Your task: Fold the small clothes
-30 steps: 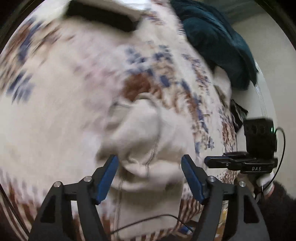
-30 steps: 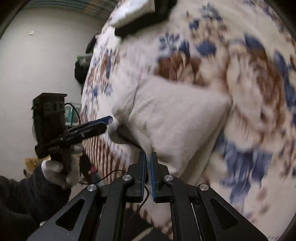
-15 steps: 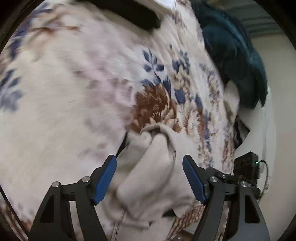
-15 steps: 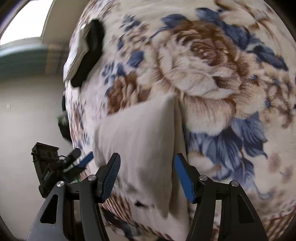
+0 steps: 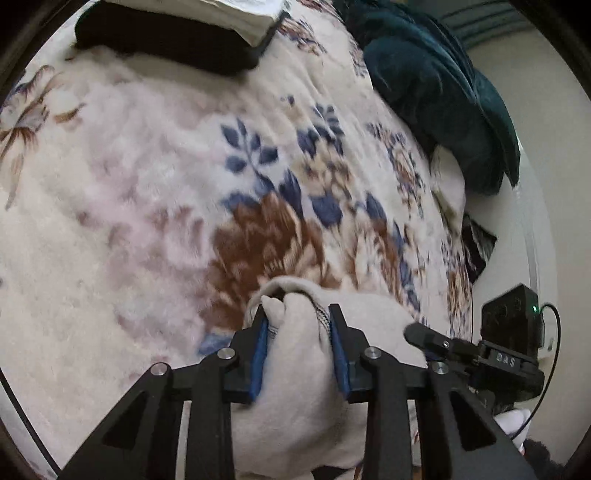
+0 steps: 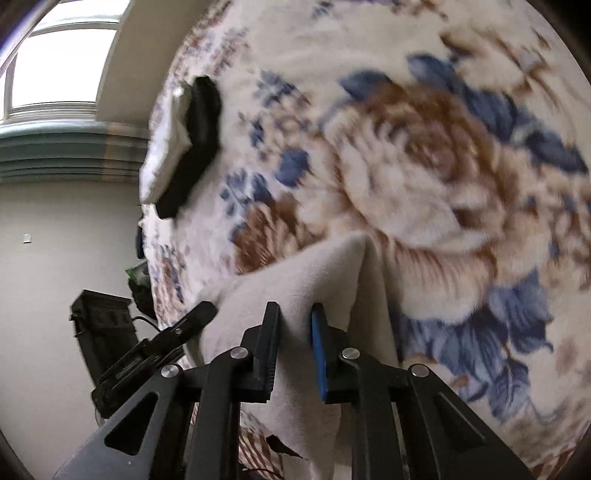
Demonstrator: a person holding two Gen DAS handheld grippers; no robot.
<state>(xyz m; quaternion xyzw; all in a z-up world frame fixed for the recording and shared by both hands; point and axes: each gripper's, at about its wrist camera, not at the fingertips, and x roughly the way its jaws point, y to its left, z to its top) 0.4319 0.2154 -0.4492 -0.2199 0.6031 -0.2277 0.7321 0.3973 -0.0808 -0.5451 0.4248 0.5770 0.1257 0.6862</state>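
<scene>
Fleecy cream garment [image 5: 295, 373] bunches between closing left tongs [image 5: 300, 325].

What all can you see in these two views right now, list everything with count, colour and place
garment: one, beige, near edge of the bed, bunched
blanket: one, cream with blue and brown flowers, covering the bed
folded stack: one, black under white, far side of blanket
dark cloth: one, teal, heaped at blanket's edge
window: one, bright, upper wall
left hand-held gripper: black, blue pads, closing on garment
right hand-held gripper: black, blue pads, closing on garment
</scene>
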